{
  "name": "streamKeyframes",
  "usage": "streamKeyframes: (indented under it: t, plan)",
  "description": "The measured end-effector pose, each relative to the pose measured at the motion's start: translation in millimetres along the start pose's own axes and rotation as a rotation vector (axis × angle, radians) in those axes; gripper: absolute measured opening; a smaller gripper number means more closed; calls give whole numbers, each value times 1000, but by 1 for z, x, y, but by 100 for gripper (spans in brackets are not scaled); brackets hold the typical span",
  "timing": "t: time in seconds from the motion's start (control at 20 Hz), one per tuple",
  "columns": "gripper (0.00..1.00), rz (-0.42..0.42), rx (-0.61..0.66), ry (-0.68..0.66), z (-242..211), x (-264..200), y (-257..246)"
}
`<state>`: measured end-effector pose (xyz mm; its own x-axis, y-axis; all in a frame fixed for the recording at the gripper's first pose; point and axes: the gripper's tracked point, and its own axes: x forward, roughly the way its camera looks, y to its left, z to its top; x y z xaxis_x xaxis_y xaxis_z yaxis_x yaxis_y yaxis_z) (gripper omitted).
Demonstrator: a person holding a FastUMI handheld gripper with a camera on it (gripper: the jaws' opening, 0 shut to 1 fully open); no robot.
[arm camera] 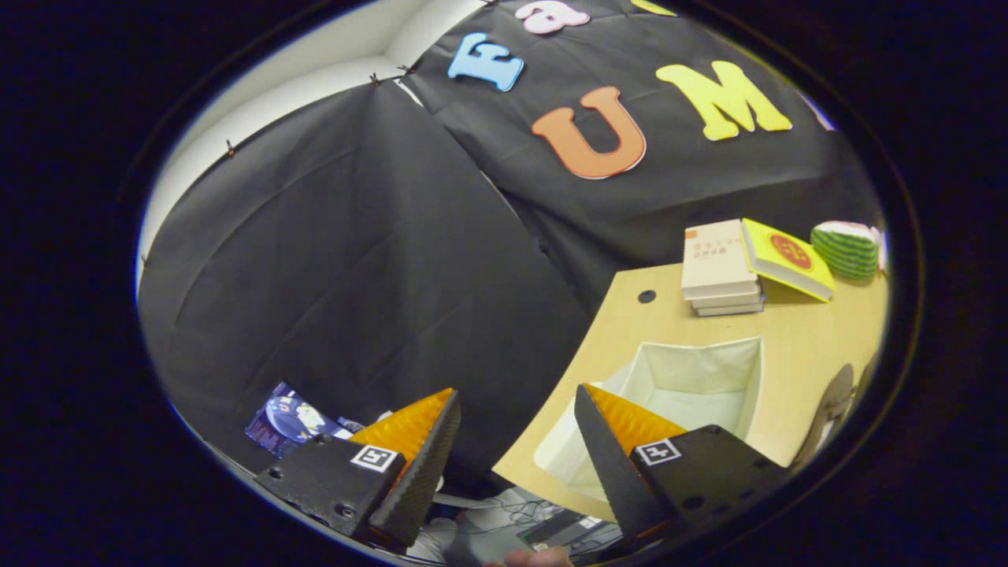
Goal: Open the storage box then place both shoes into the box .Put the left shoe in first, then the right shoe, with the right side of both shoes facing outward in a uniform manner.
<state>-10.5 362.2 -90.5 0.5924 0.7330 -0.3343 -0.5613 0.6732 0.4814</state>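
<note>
claw wide and empty, box open off to my right

claw [516, 417] spread wide, nothing between its two fingers, tilted so that it looks past the near corner of the table rather than down on it. between the fingers i see only the dark cloth wall and, lower down, cables and grey clutter below table level.

just behind my right finger sits the white fabric storage box with soft folding walls [693, 374], standing on the pale wooden table [795, 339]. its top is open and the inside looks empty, so i judge the opening step done. the walls look like thin cloth over card: light, a little floppy, likely to slide or buckle if i push on a rim. i would keep off the rims and lower each shoe straight down through the mouth.

i cannot make out the shoes with any certainty. a dark curved shape [831, 409] beside the box, at the table's right edge, may be one, but i cannot tell. if it is a shoe, i would expect a light, bendy thing best pinched at the heel collar.

beyond the box lie a stack of beige books [720, 272], a yellow book leaning on them [787, 260] and a green striped watermelon-shaped toy [846, 250], all well apart from the box. the table corner is close to the box, so the open room lies above it and to its far side.
</note>
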Motion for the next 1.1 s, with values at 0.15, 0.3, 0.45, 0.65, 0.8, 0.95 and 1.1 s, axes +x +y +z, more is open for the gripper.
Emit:
streamKeyframes:
  t: [0.15,0.3,0.45,0.65,0.8,0.95,1.1]
  plan:
    - [94,-100,-61,-51,14,-25,-32]
    - [97,-231,-135,-77,24,-56,-72]
    - [100,-348,-161,-98,33,-90,-122]
    - [100,-496,-183,-134,46,-151,-191]
    - [100,-562,-180,-123,46,-184,-244]
    - [100,-609,-108,-48,22,-204,-301]
    - [100,-629,-47,57,-9,-204,-345]
